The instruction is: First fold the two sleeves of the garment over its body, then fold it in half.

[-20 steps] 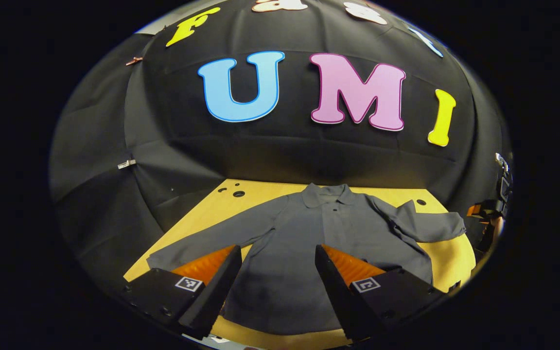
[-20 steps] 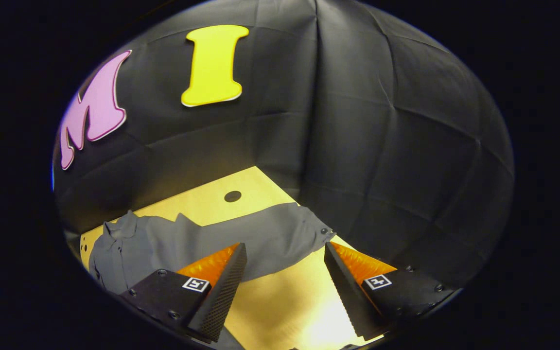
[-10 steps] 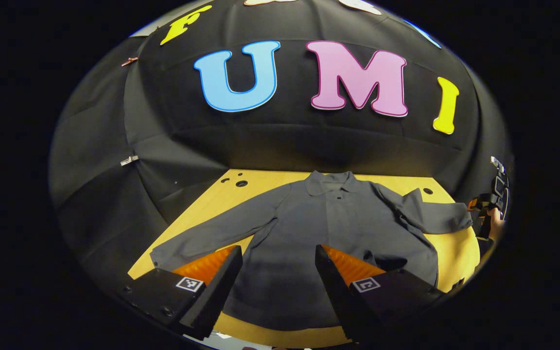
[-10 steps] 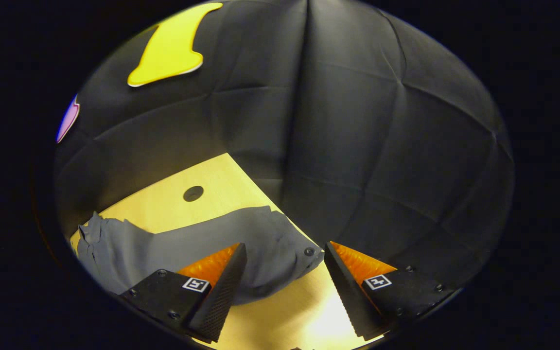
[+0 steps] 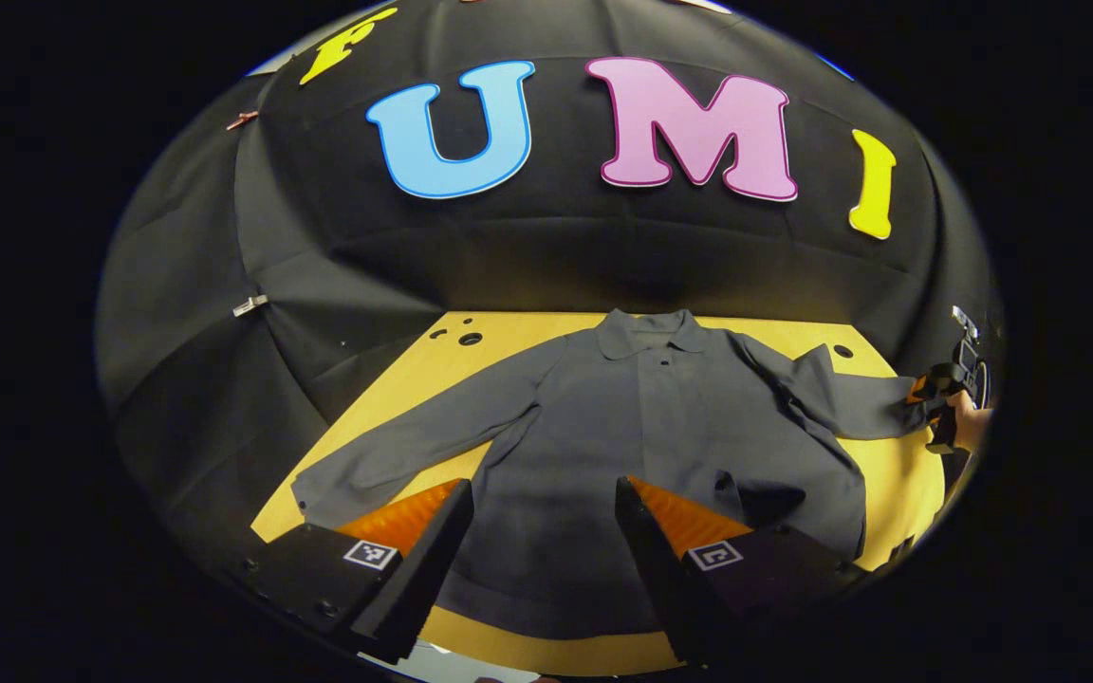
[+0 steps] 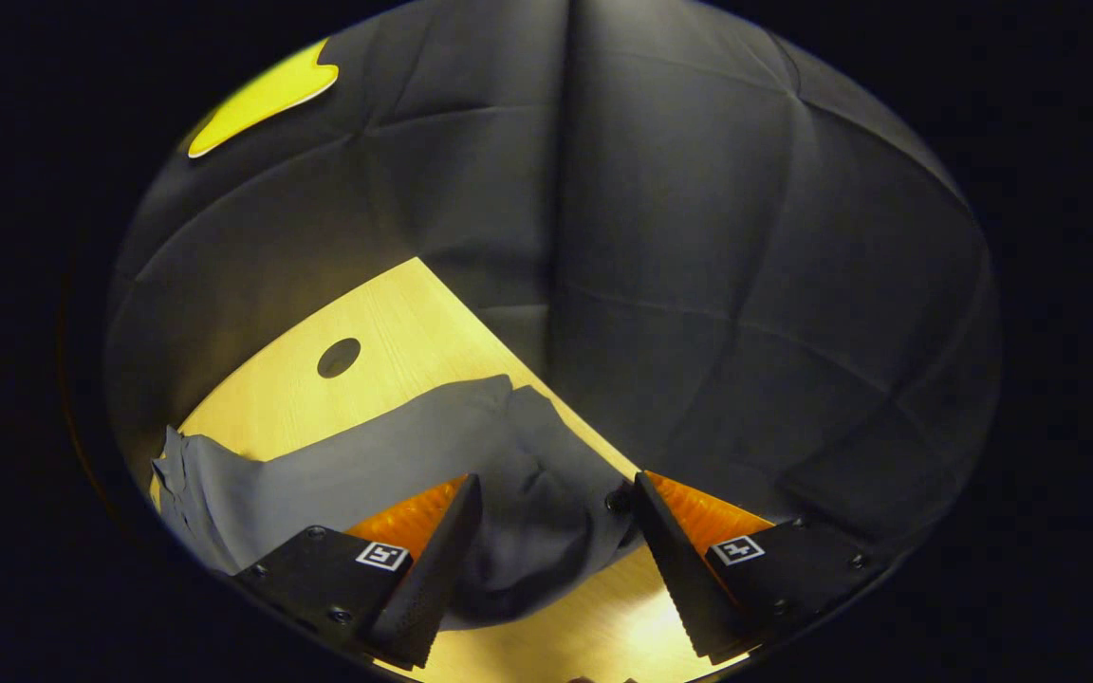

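**Q:** Left gripper view: where is the garment, and how far along is the folding?

**A:** A dark grey collared garment lies front-up on the yellow wooden counter, collar toward the far wall. Its left sleeve stretches flat out to the left. Its right sleeve reaches out to the right, a little rumpled near the shoulder. Neither sleeve lies over the body yet, and the half fold is not done, so I judge the task to be at its very start.

**Q:** What are the claws doing?

**A:** The left claw hangs spread wide over the near hem, gripping nothing. In the right gripper view, the right claw is also spread, with the sleeve's cuff end lying between its two fingers. A cuff button sits just beside the right-hand finger. The fingers have not pinched the cloth. Far off at the right edge of the left gripper view, a hand holds that claw at the sleeve's tip.
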